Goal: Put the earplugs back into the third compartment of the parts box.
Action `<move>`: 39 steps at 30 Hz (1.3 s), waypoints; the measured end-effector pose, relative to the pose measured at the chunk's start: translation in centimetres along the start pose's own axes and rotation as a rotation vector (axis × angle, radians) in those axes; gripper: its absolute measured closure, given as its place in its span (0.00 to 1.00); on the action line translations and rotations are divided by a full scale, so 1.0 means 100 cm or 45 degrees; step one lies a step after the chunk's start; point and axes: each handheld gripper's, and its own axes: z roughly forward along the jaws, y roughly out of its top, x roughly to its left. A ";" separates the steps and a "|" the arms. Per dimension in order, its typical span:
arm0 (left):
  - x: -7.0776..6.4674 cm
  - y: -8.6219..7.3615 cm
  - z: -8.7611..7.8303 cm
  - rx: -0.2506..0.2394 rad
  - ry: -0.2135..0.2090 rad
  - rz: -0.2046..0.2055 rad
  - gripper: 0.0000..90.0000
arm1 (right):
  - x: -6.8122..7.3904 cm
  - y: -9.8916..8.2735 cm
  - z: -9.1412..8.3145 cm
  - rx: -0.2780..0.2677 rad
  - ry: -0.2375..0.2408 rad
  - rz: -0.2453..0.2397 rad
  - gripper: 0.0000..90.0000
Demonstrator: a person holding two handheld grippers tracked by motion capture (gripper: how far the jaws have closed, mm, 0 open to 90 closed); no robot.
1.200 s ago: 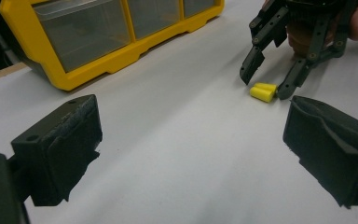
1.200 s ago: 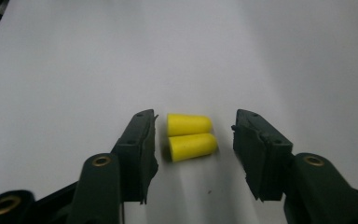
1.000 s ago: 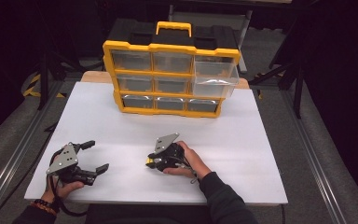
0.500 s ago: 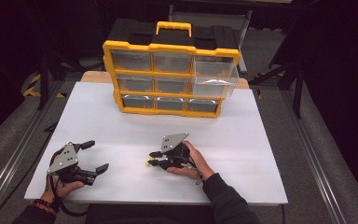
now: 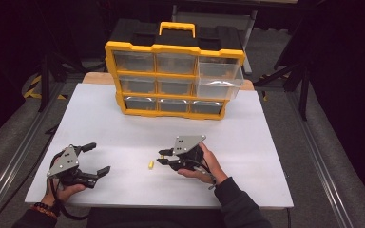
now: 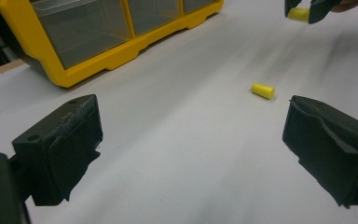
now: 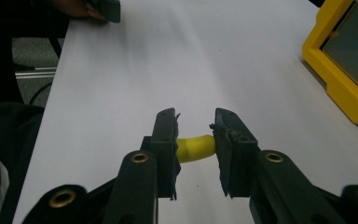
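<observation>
My right gripper hovers just above the white board, held sideways in a hand and pointing left. It is shut on a small yellow foam plug, squeezed between its pads. In the left gripper view the same plug sits in the right gripper at the top right. A second yellow plug lies loose on the board, just left of the right gripper's tips, and the left gripper view has it ahead. My left gripper rests at the board's front left, open and holding nothing.
A yellow organiser with clear drawers stands at the back of the white board. Its top right drawer is pulled out. Dark floor and metal rails flank the board on both sides.
The right gripper has lifted and drifted right with a plug in its jaws, leaving the second plug lying on the board. The left gripper has stayed put.
</observation>
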 end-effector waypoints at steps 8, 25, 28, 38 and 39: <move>0.000 0.000 0.000 0.002 0.002 0.002 0.07 | 0.000 0.003 -0.024 -0.050 -0.068 -0.004 0.78; 0.001 0.000 0.000 0.000 0.009 -0.014 0.07 | -0.007 0.009 -0.104 -0.202 -0.315 -0.004 0.78; 0.001 0.000 0.001 0.000 0.012 -0.012 0.07 | -0.010 0.014 -0.121 -0.223 -0.363 -0.020 0.78; 0.001 0.000 0.001 0.001 0.007 -0.011 0.07 | -0.025 0.047 -0.171 -0.261 -0.509 -0.068 0.78; 0.001 0.000 0.001 -0.001 0.008 -0.012 0.07 | -0.026 0.051 -0.174 -0.266 -0.514 -0.070 0.78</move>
